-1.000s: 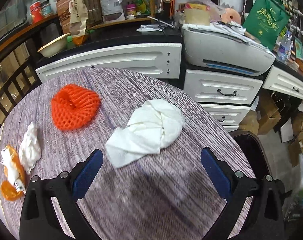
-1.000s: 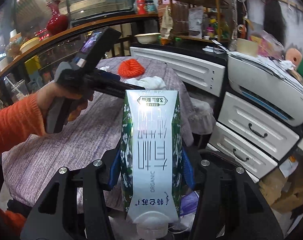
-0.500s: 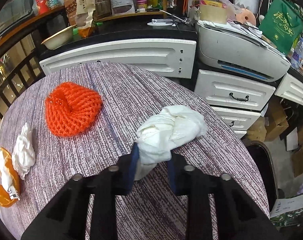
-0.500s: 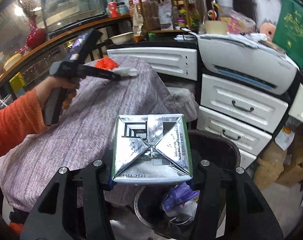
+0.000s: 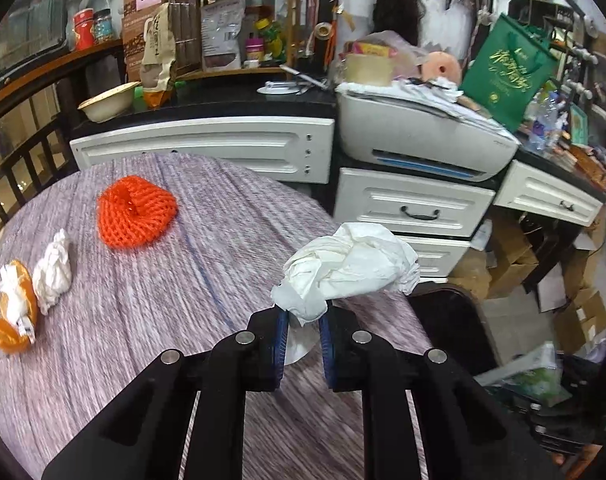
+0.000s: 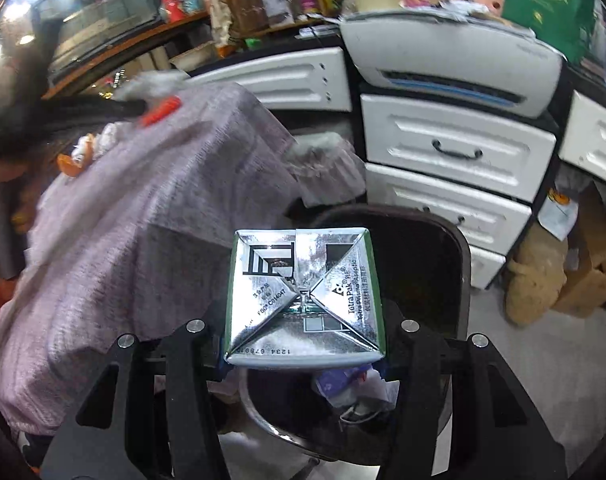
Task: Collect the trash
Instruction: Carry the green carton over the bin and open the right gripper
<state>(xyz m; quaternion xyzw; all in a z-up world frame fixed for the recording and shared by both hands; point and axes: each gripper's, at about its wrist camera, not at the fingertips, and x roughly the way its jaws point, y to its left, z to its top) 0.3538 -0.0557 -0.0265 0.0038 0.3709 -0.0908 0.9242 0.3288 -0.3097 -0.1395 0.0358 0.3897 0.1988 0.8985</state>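
Left wrist view: the left gripper [image 5: 303, 334] pinches a crumpled white tissue [image 5: 349, 268] above the table [image 5: 143, 320]. The right gripper [image 6: 303, 336] clamps a carton [image 6: 303, 298] over the black bin [image 6: 423, 248].

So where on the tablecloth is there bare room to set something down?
Bare cloth runs between the orange net and the held tissue wad, and nearer the left claw. The left edge is crowded: small tissue, orange peel. The counter behind is cluttered.
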